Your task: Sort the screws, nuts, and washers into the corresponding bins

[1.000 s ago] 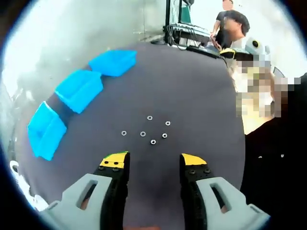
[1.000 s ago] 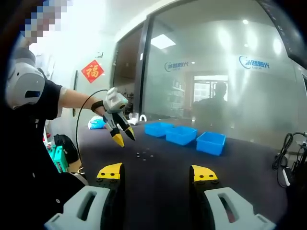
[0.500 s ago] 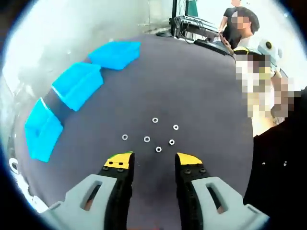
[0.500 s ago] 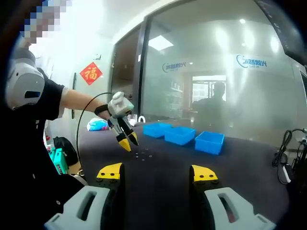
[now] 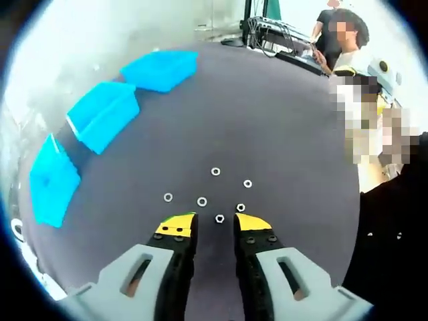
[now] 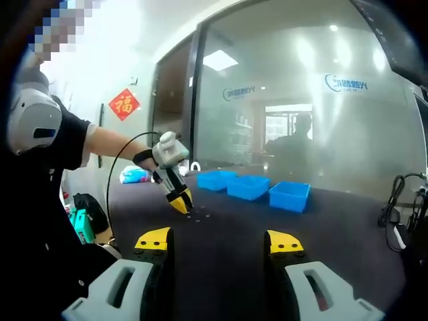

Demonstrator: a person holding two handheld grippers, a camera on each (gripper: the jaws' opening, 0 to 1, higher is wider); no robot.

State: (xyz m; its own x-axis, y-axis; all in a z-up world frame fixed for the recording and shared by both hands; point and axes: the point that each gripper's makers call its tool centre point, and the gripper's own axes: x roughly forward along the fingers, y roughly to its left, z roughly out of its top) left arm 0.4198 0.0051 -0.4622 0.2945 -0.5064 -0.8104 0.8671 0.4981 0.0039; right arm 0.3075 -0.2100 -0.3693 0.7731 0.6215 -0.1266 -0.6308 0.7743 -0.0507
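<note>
Washers or nuts, six small silvery rings [image 5: 219, 219], lie loose on the dark bench [image 5: 267, 120] just ahead of the left tongs [image 5: 215, 223]; whether each is a nut or a washer is too small to tell. The nearest ring sits right between the yellow tips, the others fan out a little beyond it. The jaws of the left tongs stand narrowed to a small gap, with nothing gripped. In the right gripper view the left tongs [image 6: 180, 204] point down at the same cluster, while the right tongs [image 6: 219, 242] hang spread wide and empty, well back from the rings.

Judged from their look, these pieces are light, hard, thin and smooth, lying flat on the cloth-like surface, so they will likely skate or flip if pinched carelessly. The best hold seems across the outer edges of one ring, tips pressed down to the bench on either side.

Three blue bins [image 5: 105, 117] wait far ahead and to the left of the left tongs.
</note>
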